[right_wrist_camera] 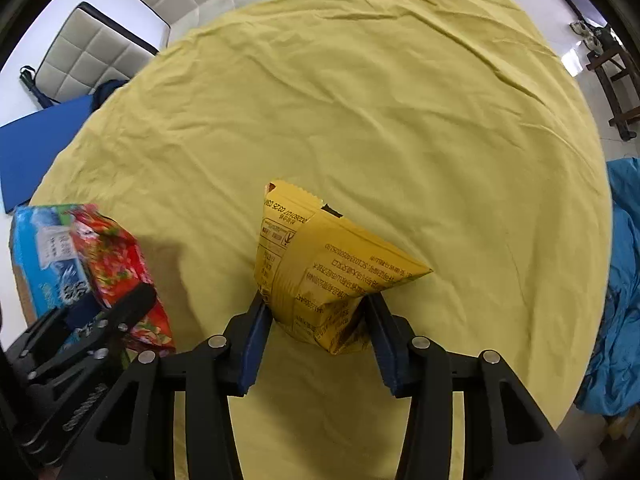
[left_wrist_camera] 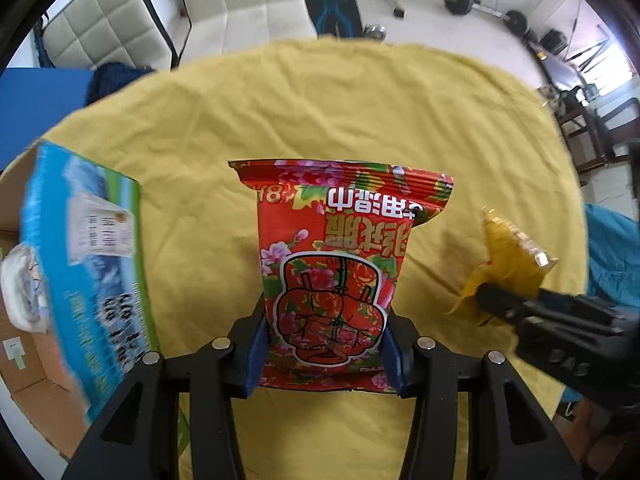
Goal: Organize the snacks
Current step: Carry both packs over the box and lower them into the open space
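Blue-padded fingers [left_wrist_camera: 258, 354] of the left gripper [left_wrist_camera: 326, 356] sit closest to the lens, clamped on the lower end of the red floral packet [left_wrist_camera: 332, 264], whose long axis runs straight out toward 12 o'clock above the yellow tablecloth [left_wrist_camera: 320, 112]. What the coming move likely turns on is the cardboard box [left_wrist_camera: 80, 264] with its blue printed flap: it lies at about 9 o'clock from this claw, close beside it, open side facing left, something white already inside. So the left hand is the nearer one, and a short swing to 9 o'clock should bring the packet over the opening; the raised flap stands between and may need clearing. In the right wrist view the right gripper [right_wrist_camera: 320, 320] pinches the yellow snack pouch [right_wrist_camera: 324, 272] by its bottom corner, the pouch slanting up toward 11 o'clock and lifted off the cloth. From there the box [right_wrist_camera: 44, 264] lies at 9 o'clock, with the left gripper and red packet [right_wrist_camera: 120, 264] in between, blocking a direct path. White padded chairs [right_wrist_camera: 120, 40] stand well apart beyond the table.
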A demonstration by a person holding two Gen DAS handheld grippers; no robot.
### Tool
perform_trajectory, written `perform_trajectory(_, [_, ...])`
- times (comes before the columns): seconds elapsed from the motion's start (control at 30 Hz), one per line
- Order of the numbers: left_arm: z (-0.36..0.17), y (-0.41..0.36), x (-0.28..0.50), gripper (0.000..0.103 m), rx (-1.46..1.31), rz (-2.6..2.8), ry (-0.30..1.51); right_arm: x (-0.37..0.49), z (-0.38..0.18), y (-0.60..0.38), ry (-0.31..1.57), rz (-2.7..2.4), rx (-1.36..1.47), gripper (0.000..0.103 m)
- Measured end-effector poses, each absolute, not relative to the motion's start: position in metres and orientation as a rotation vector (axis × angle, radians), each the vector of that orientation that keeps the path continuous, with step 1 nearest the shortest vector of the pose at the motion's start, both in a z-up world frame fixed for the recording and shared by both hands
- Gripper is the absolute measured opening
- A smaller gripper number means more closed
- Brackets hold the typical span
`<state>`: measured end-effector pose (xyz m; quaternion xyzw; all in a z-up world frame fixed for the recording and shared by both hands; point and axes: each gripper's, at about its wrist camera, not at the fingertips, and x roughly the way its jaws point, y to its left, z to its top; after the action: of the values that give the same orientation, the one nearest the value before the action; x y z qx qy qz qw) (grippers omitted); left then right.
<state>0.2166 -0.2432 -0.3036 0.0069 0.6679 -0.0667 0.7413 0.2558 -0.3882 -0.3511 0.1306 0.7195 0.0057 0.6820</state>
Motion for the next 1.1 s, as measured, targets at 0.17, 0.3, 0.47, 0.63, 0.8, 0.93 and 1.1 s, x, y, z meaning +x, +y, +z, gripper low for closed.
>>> perform_trajectory(0.17, [-0.256,-0.226,0.198,0.044,0.018,-0.175,1.356,0.229,-0.317,-0.372,1.564,0.036,0.306,0.049])
perform_trajectory(0.3, [-0.223,-0.194,0.176,0.044,0.0,-0.2,1.294,0.209,-0.284,-0.36,1.517,0.069,0.314,0.049])
perform_trajectory(0.47, [-0.196,-0.158,0.165,0.044,-0.031,-0.221,1.228,0.187,-0.238,-0.333,1.448,0.105,0.309,0.049])
perform_trajectory(0.63, [-0.169,-0.11,0.16,0.044,-0.061,-0.217,1.177,0.173,-0.193,-0.304,1.386,0.149,0.304,0.049])
perform_trajectory(0.8, [-0.152,-0.069,0.146,0.044,-0.067,-0.194,1.154,0.156,-0.154,-0.276,1.344,0.189,0.296,0.049])
perform_trajectory(0.93, [-0.146,-0.028,0.137,0.044,-0.069,-0.157,1.143,0.154,-0.137,-0.237,1.323,0.232,0.28,0.049])
perform_trajectory(1.1, [-0.14,0.023,0.13,0.044,-0.081,-0.108,1.133,0.155,-0.126,-0.186,1.313,0.287,0.263,0.049])
